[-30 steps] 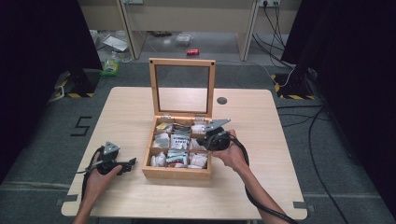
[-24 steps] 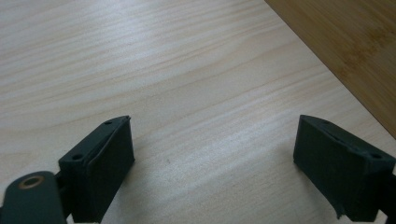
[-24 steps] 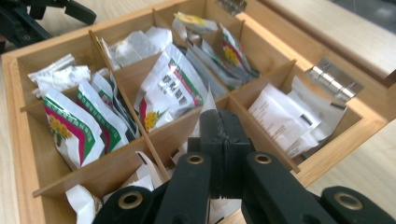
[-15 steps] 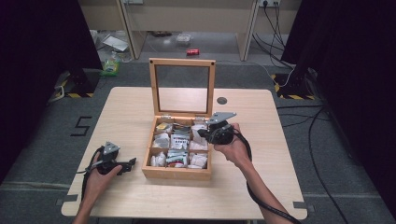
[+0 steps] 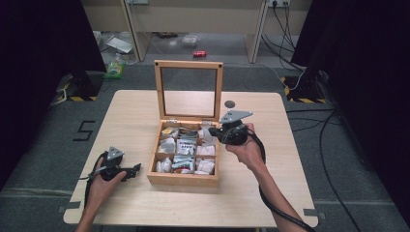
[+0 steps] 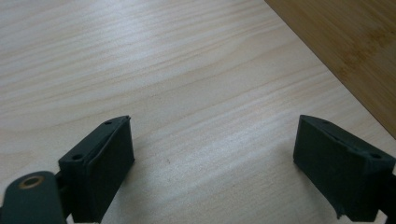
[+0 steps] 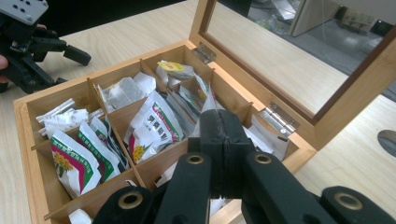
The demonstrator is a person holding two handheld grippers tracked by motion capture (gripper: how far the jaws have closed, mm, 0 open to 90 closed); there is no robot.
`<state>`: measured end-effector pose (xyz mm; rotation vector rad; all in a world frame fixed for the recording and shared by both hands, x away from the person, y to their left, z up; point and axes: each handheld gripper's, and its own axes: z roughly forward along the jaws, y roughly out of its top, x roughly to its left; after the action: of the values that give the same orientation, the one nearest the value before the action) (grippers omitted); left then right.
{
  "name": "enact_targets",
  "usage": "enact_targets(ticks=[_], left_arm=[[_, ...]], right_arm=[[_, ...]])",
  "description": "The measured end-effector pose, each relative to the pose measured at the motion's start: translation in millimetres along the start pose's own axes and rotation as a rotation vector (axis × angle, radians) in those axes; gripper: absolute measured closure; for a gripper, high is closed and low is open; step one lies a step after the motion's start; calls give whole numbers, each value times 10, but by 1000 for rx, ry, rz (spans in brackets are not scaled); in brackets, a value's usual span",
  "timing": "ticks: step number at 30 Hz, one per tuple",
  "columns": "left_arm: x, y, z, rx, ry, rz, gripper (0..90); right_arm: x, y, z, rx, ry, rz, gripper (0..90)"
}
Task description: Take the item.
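While the person's left hand (image 5: 102,180) rests low at the near left of the tabletop (image 5: 145,111), the left hand-held gripper (image 5: 136,167) lies just above the wood with its jaws spread wide and nothing between them; in the left gripper view bare wood shows between the two black jaws, and the side of the wooden box (image 6: 345,56) crosses the far right corner. Farther in, near the middle of the tabletop, the box (image 5: 183,180) stands with its glass-paned lid (image 5: 189,91) upright on its far edge and its compartments full of tea bag packets (image 5: 183,163). The right hand (image 5: 247,151) reaches in from the near right, forearm angled up toward the box's right side, wrist raised, holding the right hand-held gripper (image 7: 224,140) over the far right compartments and tilted down into them. Its jaws are pressed together, and a thin white packet (image 7: 211,103) rises just behind their tips; I judge it may be pinched there, but I cannot tell for certain.

From here the risk is a weak hold: if only a corner of a packet is caught, it could slip back or drag its neighbours out of the crowded compartment. A lift that swings far could also knock the upright lid, which stands close behind the gripper.
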<state>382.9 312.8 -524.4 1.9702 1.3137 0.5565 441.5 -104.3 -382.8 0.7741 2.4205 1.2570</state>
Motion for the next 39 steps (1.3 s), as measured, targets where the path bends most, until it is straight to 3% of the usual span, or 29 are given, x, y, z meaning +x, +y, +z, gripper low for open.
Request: enact_targets(ticks=[12, 21, 39], left_arm=[[0, 0, 0, 0, 0, 0, 116], [0, 0, 0, 0, 0, 0, 116], [0, 0, 0, 0, -1, 0, 116]], right_arm=[[-144, -65, -248, -37, -48, 29, 900], [-289, -233, -416, -37, -91, 59, 900], [-421, -517, -438, -21, -121, 112, 900]])
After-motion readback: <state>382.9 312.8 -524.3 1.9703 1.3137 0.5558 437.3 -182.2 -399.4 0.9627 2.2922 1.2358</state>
